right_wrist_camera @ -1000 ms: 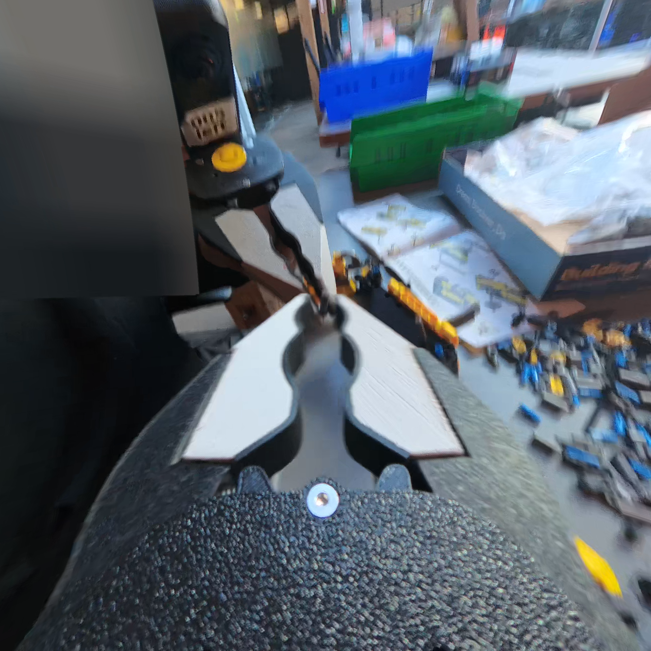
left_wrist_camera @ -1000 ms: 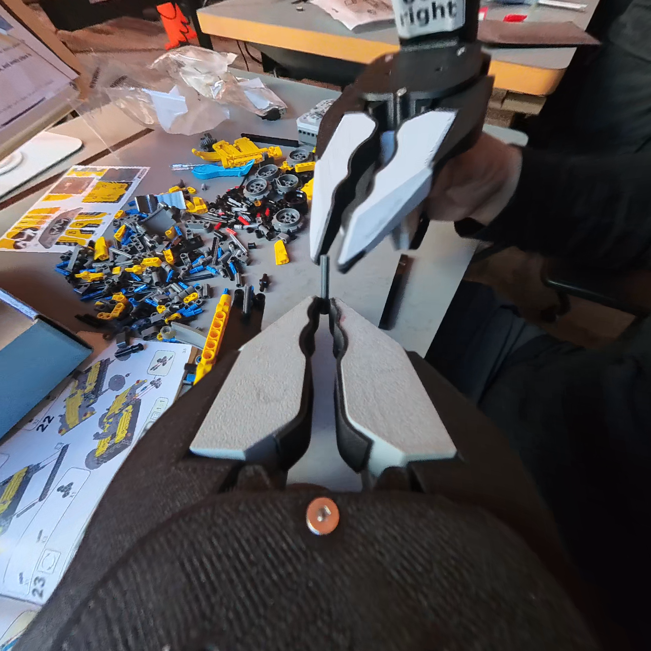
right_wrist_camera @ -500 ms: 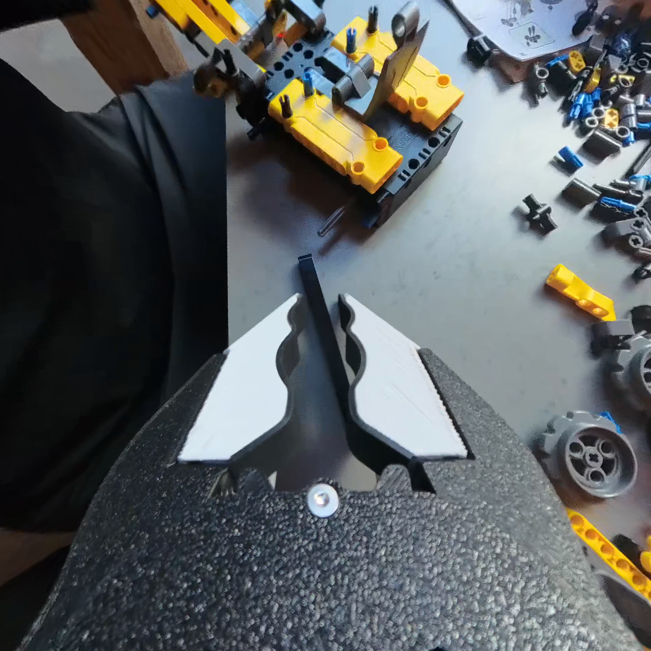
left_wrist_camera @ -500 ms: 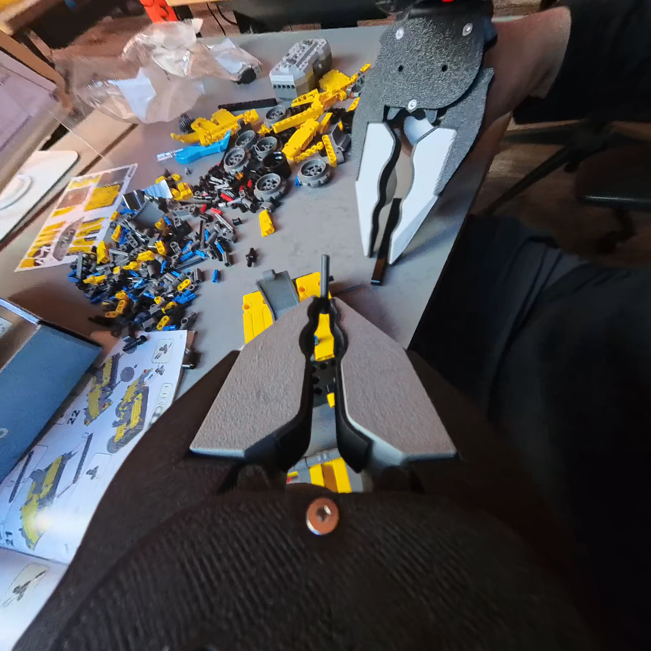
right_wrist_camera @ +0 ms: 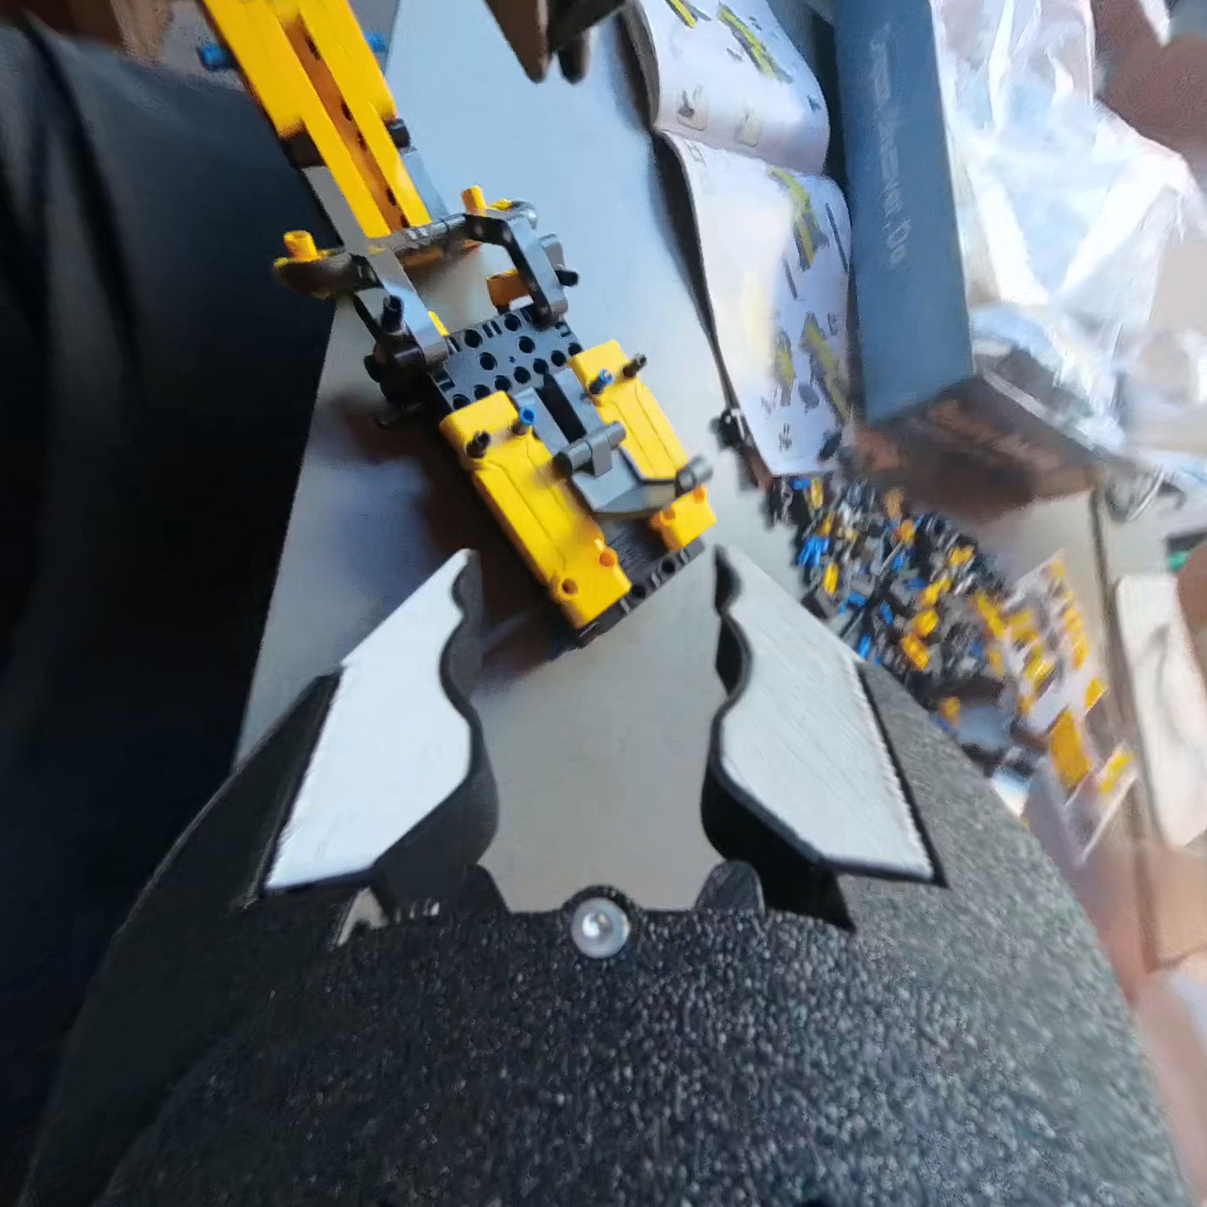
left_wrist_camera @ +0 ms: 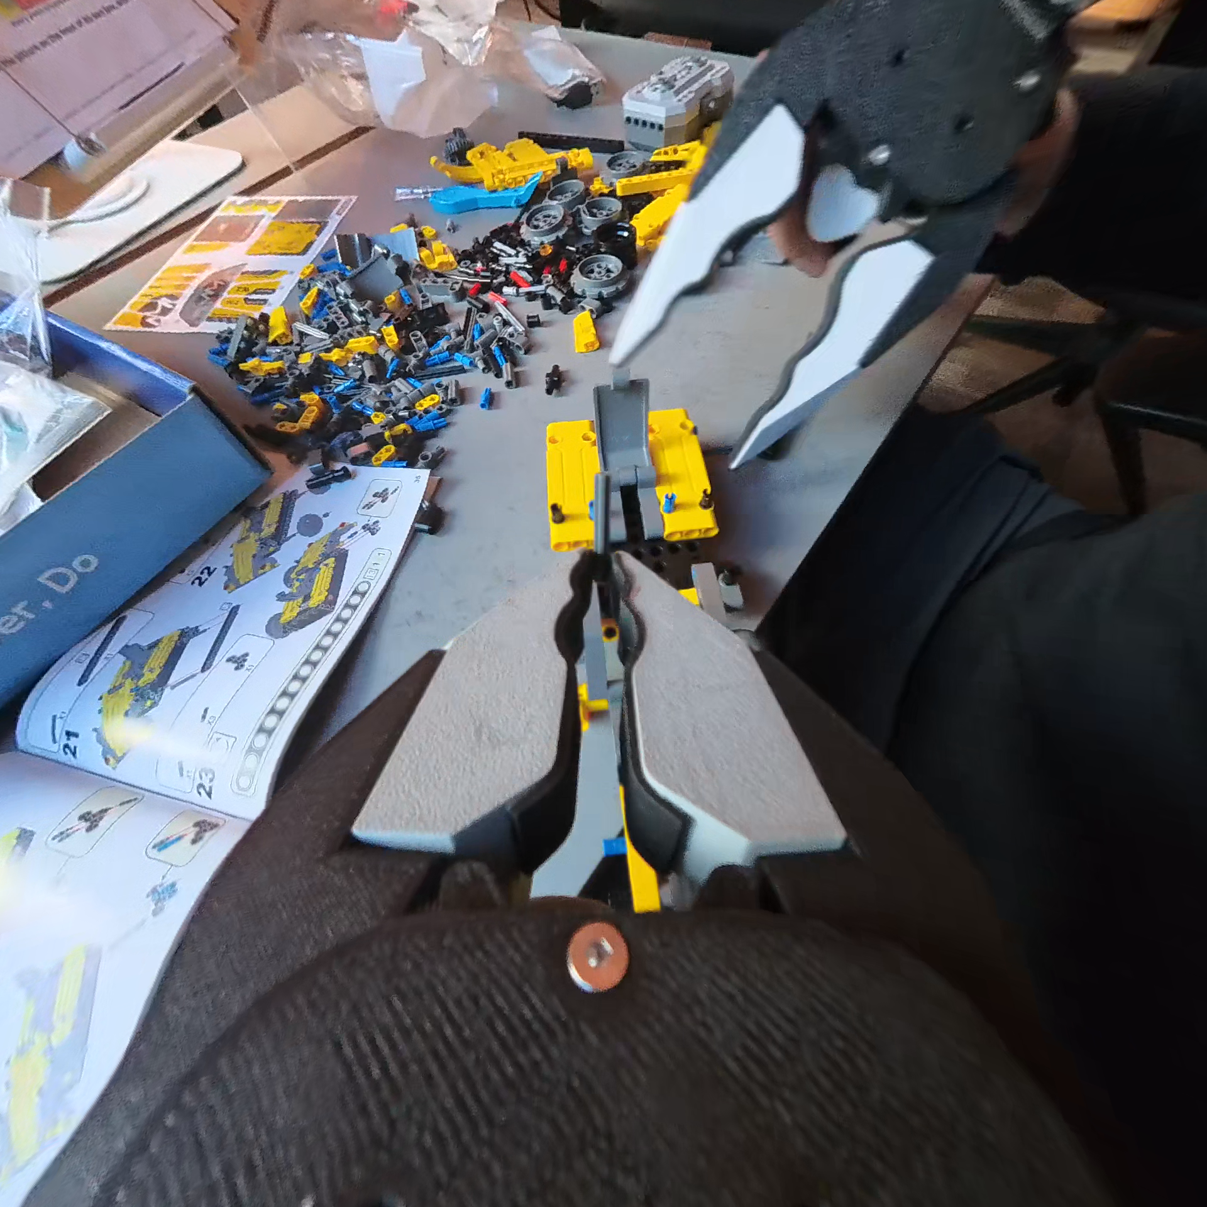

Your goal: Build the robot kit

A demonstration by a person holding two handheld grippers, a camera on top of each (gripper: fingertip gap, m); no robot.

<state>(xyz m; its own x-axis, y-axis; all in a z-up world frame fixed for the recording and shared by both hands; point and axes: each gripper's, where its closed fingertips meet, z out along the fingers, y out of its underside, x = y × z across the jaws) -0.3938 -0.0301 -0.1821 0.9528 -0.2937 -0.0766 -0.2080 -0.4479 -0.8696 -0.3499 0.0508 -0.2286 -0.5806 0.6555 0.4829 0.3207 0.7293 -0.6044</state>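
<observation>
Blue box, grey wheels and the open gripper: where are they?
Blue box (left_wrist_camera: 130,496), left wrist view, its side wall.
Grey wheels (left_wrist_camera: 595,273), left wrist view, one wheel's hub.
Right gripper (right_wrist_camera: 591,562), right wrist view, between fingertips.

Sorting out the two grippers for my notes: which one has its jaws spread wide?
The right gripper, empty above the yellow model. The left gripper is pinched on a thin grey axle.

Loose parts pile (right_wrist_camera: 927,588) blurred in right wrist view; instruction booklet (left_wrist_camera: 196,653) cut off.

Yellow-and-black brick model (left_wrist_camera: 628,480) flat on grey table (left_wrist_camera: 496,607) — left gripper (left_wrist_camera: 602,568) apparently pinching its grey rod.
</observation>
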